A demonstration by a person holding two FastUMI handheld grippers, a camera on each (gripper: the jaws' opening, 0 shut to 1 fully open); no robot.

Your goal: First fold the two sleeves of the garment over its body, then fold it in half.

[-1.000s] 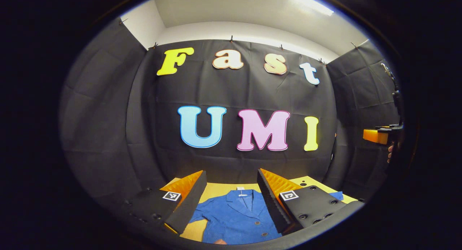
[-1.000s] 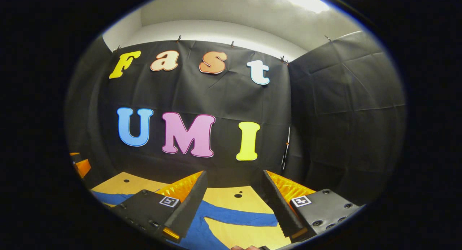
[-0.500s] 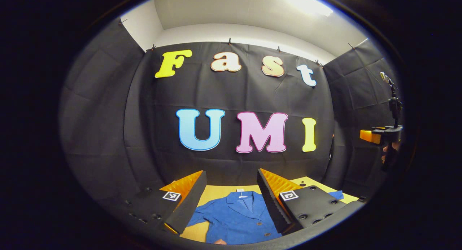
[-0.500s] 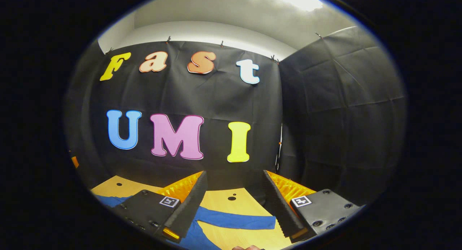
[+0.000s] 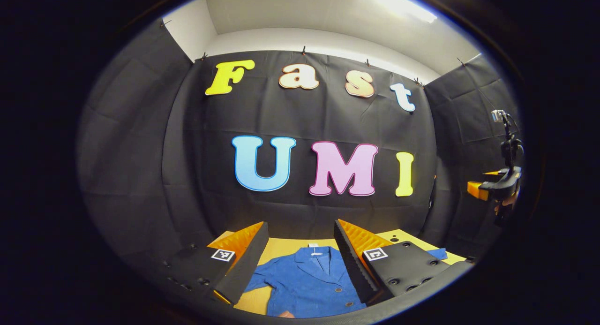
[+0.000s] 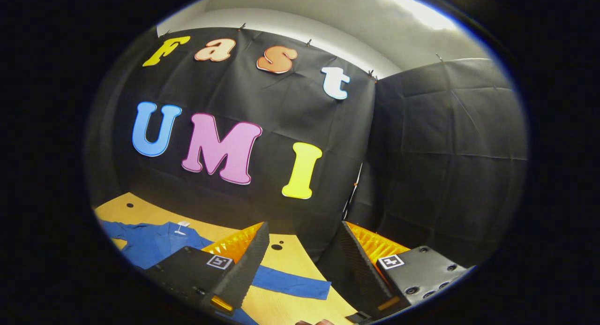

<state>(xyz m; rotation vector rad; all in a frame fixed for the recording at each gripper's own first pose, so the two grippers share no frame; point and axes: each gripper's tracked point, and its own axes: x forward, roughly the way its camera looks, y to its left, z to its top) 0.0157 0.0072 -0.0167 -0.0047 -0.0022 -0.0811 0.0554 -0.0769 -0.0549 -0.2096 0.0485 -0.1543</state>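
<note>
Left gripper view
Left hand-held gripper (image 5: 300, 254): held above the tabletop, its two fingers spread wide and clasping nothing.
Jacket (image 5: 307, 287): a blue jacket lies flat on the tabletop below and between the fingers, collar away from the camera, a small white tag at the neck, buttons down the front.
Sleeve (image 5: 438, 253): a bit of blue cloth shows past the right-hand finger, lying flat on the wood.
Tabletop (image 5: 286, 245): light wood, seen between and beside the fingers.
Right hand-held gripper (image 5: 487, 188): seen far off at the right edge, raised well above the tabletop, with a hand (image 5: 505, 204) under it; whether its fingers are apart cannot be told from here.

Right gripper view
Right hand-held gripper (image 6: 304, 259): tilted, held above the tabletop (image 6: 281, 311), fingers spread wide with nothing between them.
Sleeve (image 6: 293, 285): stretched out flat across the wood, running out from under the left-hand finger, its cuff end lying in the gap between the fingers; not folded over the body.
Jacket (image 6: 150, 243): the body and collar lie to the left, flat, white tag at the neck.
Tabletop holes: two small dark holes in the wood, one near the far left corner, one just beyond the sleeve.
</note>
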